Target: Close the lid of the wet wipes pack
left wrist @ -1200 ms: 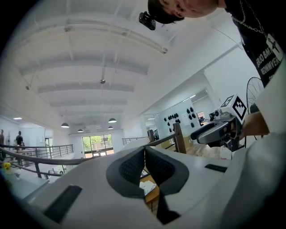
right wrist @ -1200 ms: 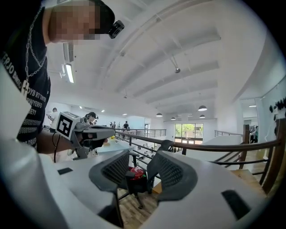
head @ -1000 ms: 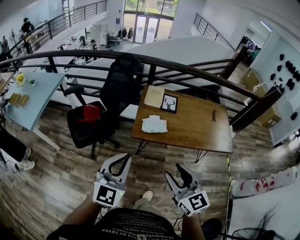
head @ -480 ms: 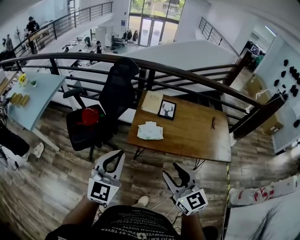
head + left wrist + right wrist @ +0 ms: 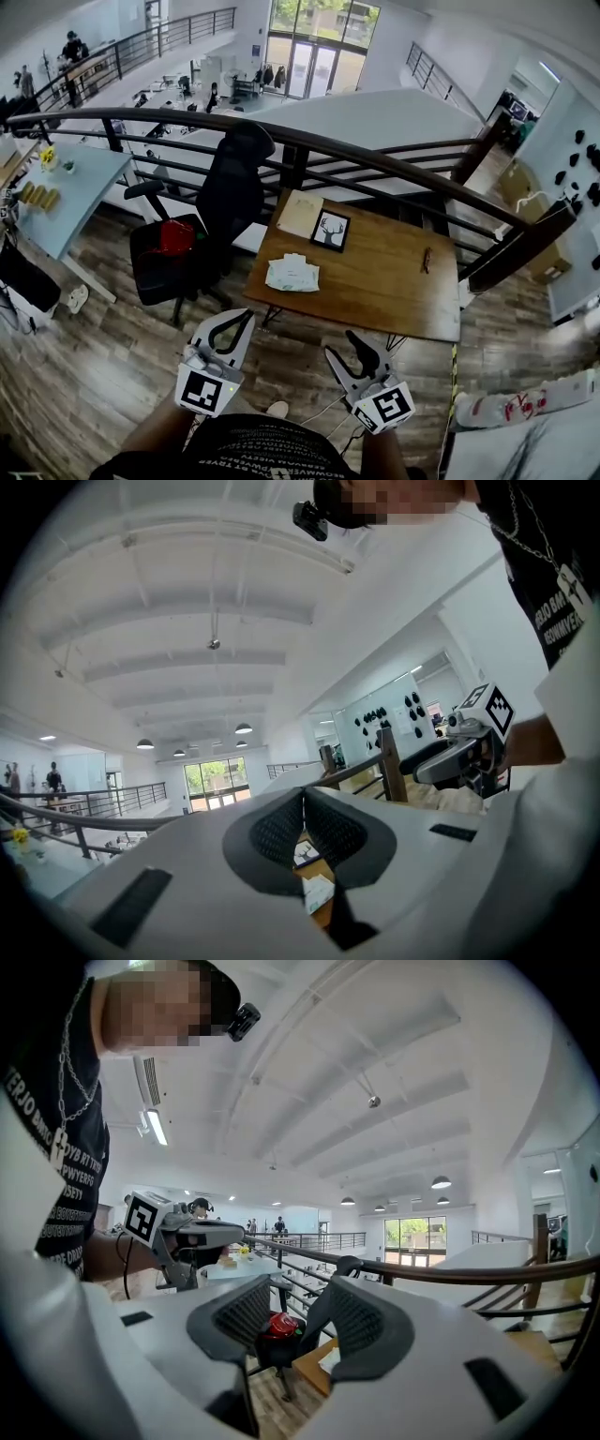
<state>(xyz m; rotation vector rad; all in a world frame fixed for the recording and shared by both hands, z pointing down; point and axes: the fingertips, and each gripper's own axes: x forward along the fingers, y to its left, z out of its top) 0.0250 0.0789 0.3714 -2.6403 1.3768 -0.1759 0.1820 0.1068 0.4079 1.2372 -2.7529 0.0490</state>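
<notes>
Though wipes pack (image 5: 292,273) print unreadable: left gripper (image 5: 236,321) pressed together, right gripper (image 5: 343,345) spread.

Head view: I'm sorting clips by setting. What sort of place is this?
Probably an open-plan office on an upper level or mezzanine. A wooden table stands beside a curved railing, with a black office chair and a light blue desk close by.

no wording reads whole: the white lettering on the person's black shirt (image 5: 66,1185) is cut off and warped; the cubes on the left gripper (image 5: 232,321) and right gripper (image 5: 345,347) bear only square code markers
</notes>
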